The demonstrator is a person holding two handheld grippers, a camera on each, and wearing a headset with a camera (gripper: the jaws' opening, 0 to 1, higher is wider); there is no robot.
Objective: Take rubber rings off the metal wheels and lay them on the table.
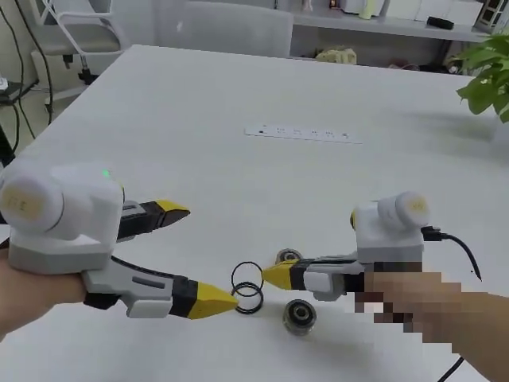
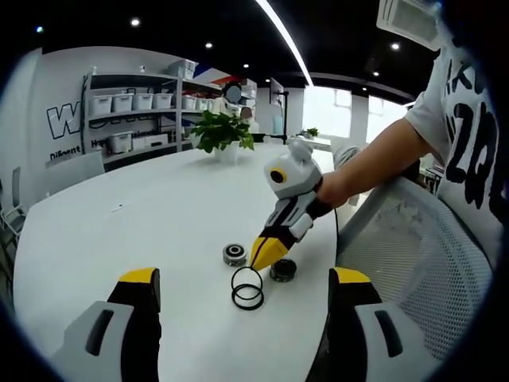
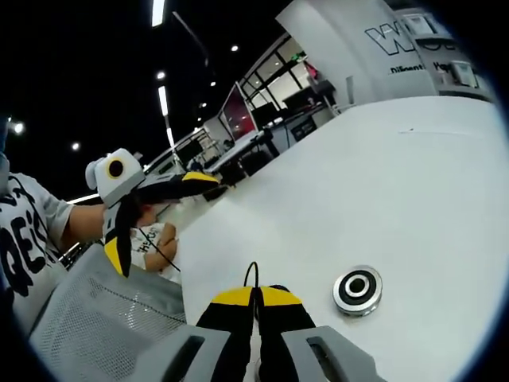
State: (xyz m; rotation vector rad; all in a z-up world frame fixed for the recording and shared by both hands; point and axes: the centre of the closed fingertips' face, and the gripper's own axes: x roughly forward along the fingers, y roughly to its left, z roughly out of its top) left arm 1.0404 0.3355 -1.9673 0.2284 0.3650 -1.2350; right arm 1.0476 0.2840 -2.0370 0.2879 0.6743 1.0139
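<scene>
Two thin black rubber rings lie close together near the table's front edge: one ring (image 1: pixel 247 276) (image 2: pixel 246 278) stands tilted, the other ring (image 1: pixel 248 302) (image 2: pixel 247 298) lies flat. My right gripper (image 1: pixel 270 275) (image 2: pixel 261 256) (image 3: pixel 255 294) is shut, its yellow tips pinching the tilted ring, whose thin arc (image 3: pixel 251 273) rises from between the jaws. One metal wheel (image 1: pixel 288 256) (image 2: pixel 235 255) (image 3: pixel 357 290) sits just behind the right gripper, a second wheel (image 1: pixel 299 313) (image 2: pixel 283 270) in front of it. My left gripper (image 1: pixel 199 255) (image 2: pixel 246 276) (image 3: pixel 159 216) is open, holds nothing and points at the rings.
A white power strip (image 1: pixel 302 133) lies mid-table. A green plant (image 1: pixel 487 76) stands at the far right and an office chair (image 1: pixel 79 32) beyond the far left edge. A mesh chair (image 2: pixel 413 263) is beside the person. A black cable (image 1: pixel 461 247) trails from the right gripper.
</scene>
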